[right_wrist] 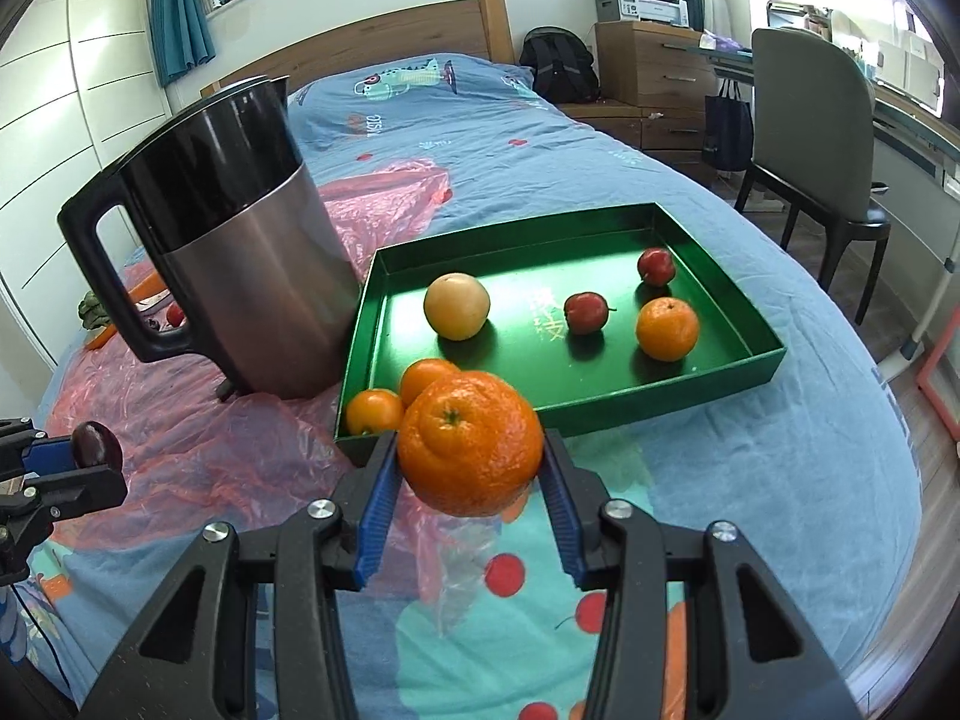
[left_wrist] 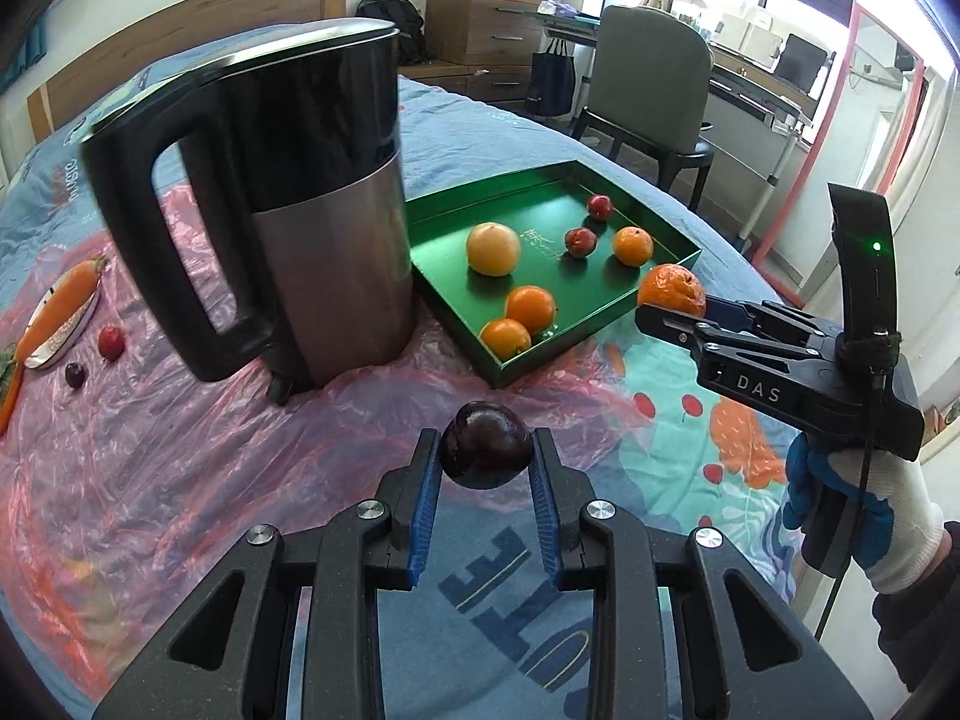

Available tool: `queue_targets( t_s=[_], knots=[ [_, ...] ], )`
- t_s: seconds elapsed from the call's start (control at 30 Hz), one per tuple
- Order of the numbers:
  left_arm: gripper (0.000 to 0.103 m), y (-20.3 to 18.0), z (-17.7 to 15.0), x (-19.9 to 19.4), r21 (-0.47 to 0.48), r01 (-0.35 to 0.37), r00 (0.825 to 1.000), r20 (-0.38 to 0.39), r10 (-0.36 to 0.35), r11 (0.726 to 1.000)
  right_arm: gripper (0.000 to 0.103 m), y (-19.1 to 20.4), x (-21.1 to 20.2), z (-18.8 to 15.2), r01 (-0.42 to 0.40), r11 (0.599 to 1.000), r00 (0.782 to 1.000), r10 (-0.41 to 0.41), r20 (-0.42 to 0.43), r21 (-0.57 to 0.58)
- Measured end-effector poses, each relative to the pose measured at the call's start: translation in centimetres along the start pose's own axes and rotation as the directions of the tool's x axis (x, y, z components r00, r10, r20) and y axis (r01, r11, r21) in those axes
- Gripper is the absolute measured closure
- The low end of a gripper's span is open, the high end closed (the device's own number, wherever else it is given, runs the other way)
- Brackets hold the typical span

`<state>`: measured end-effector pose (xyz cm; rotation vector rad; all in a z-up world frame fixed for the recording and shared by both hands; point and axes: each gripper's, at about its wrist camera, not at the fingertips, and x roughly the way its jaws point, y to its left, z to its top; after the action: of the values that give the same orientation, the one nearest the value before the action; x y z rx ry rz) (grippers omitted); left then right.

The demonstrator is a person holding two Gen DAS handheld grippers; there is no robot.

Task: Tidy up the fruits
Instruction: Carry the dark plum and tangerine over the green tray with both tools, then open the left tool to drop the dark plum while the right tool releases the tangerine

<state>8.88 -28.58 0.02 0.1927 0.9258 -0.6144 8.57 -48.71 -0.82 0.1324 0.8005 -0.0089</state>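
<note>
- The left tongs (left_wrist: 486,459) were clenched on a dark plum (left_wrist: 486,445), lifted above the bed.
- The right tongs (right_wrist: 471,462) gripped a mandarin (right_wrist: 471,443) just before the green tray (right_wrist: 708,381), beside a kettle (right_wrist: 240,252).

A dark plum (left_wrist: 486,447) is held off the bed. A large orange (right_wrist: 471,443), stem end up, is held just before a green tray (right_wrist: 744,387). In the tray lie a pale yellow fruit (right_wrist: 456,306), three small oranges (right_wrist: 667,328) and two red plums (right_wrist: 585,312), spread apart.
</note>
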Motion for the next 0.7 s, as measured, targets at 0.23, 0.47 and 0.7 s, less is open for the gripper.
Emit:
queue_targets(
  t_s=[0.23,0.47,0.7],
  knots=[
    [0.078,-2.6,5.7,4.1,0.064,0.020,1.000,0.013,-0.021,0.998,0.072,-2.0,3.7,4.4,0.012,0.999,1.000,-0.011,0.011,-0.048],
    [0.078,-4.4,9.6,9.8,0.111,0.024,1.000,-0.020,-0.022,0.994,0.072,-4.5,8.6,8.4,0.013,0.998,1.000,-0.014,-0.011,-0.064],
    [0.078,-5.8,11.7,15.4,0.161,0.024,0.998,-0.067,-0.014,0.987,0.072,-7.9,13.0,11.6,0.033,0.999,0.999,-0.034,-0.033,-0.044]
  ],
)
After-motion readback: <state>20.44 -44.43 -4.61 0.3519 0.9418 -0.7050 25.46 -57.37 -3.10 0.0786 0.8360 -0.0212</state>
